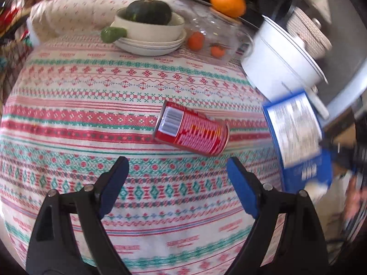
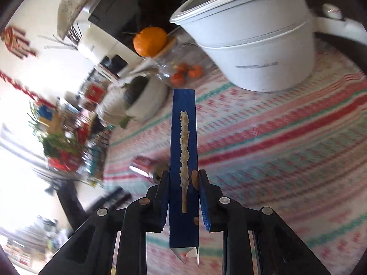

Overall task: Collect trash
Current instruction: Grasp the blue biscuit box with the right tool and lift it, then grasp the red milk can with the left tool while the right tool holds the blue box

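My right gripper [image 2: 184, 183] is clamped on a flat blue carton [image 2: 183, 137], seen edge-on from the right wrist: narrow blue side with a ragged pale strip running down its middle, torn flaps at the near end, held up over the patterned tablecloth [image 2: 275, 137]. From the left wrist the same blue carton [image 1: 296, 135] shows its broad face at the right edge, a white panel of print too blurred to read, with the black gripper at its far side smeared by motion. The other trash item, a red can [image 1: 191, 130], lies on its side mid-table with a white barcode patch; its white lettering is unreadable. My left gripper [image 1: 177, 167] hangs just short of the can, tongs wide apart, nothing between them. The right view catches that red can [image 2: 146, 167] only as a blurred metal end left of the carton. Further back sit a white lidded pot [image 1: 282, 61], a cream bowl [image 1: 149, 26] holding a dark green squash [image 1: 149, 11], an orange [image 1: 228, 2] on a glass jar [image 1: 211, 36] with small tangerines inside. Only the right view shows the cluttered shelves at left.
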The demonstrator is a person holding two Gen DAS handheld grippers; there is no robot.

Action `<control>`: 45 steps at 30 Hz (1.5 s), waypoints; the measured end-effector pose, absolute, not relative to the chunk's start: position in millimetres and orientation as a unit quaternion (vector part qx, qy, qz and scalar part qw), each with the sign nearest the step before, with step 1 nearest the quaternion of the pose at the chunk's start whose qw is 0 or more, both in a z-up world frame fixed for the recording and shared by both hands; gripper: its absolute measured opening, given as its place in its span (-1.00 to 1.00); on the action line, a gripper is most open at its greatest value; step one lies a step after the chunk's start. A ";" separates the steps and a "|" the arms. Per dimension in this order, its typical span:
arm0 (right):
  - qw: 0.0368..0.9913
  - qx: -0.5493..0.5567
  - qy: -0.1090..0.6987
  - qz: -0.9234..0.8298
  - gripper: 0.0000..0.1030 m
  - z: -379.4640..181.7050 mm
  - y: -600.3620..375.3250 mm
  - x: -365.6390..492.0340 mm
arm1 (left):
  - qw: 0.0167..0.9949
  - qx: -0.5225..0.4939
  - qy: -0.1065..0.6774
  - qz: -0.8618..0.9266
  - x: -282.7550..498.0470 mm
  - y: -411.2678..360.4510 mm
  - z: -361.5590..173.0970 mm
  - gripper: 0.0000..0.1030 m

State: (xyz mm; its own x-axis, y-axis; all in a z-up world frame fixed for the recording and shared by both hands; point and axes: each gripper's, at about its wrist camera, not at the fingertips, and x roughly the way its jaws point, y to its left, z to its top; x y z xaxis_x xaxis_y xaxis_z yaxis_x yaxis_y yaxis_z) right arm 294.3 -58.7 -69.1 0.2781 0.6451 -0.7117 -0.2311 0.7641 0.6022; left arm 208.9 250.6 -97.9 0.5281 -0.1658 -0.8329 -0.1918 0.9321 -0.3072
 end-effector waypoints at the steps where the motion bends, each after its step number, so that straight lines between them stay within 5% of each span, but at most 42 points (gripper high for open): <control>1: 0.779 0.179 0.533 0.277 -0.53 -68.9 -67.1 288.5 | 0.849 -0.200 0.490 0.017 214.3 249.1 -96.7 0.68; 13: 0.817 -0.014 0.519 0.252 -0.53 -48.3 -84.5 234.6 | 0.776 -0.289 0.544 0.140 283.8 240.9 -120.7 0.33; 23: 0.803 -0.033 0.541 0.249 -0.53 -67.5 -80.9 233.0 | 0.784 -0.206 0.569 0.138 309.3 214.5 -127.5 0.25; 34: 0.795 -0.037 0.559 0.232 -0.53 -68.4 -73.9 221.9 | 0.772 -0.149 0.616 0.055 250.2 174.4 -126.5 0.12; 45: 0.812 -0.064 0.536 0.223 -0.53 -37.2 -83.9 164.0 | 0.805 -0.155 0.572 -0.002 173.9 137.1 -106.2 0.10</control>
State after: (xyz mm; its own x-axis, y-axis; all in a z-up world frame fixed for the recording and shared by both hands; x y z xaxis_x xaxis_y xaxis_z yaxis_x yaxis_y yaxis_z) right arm 164.0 -83.9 -37.2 0.3266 0.2940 -0.8983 -0.4302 0.8925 0.1357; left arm 173.9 137.1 -106.2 0.3455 -0.1801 -0.9210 -0.1751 0.9518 -0.2518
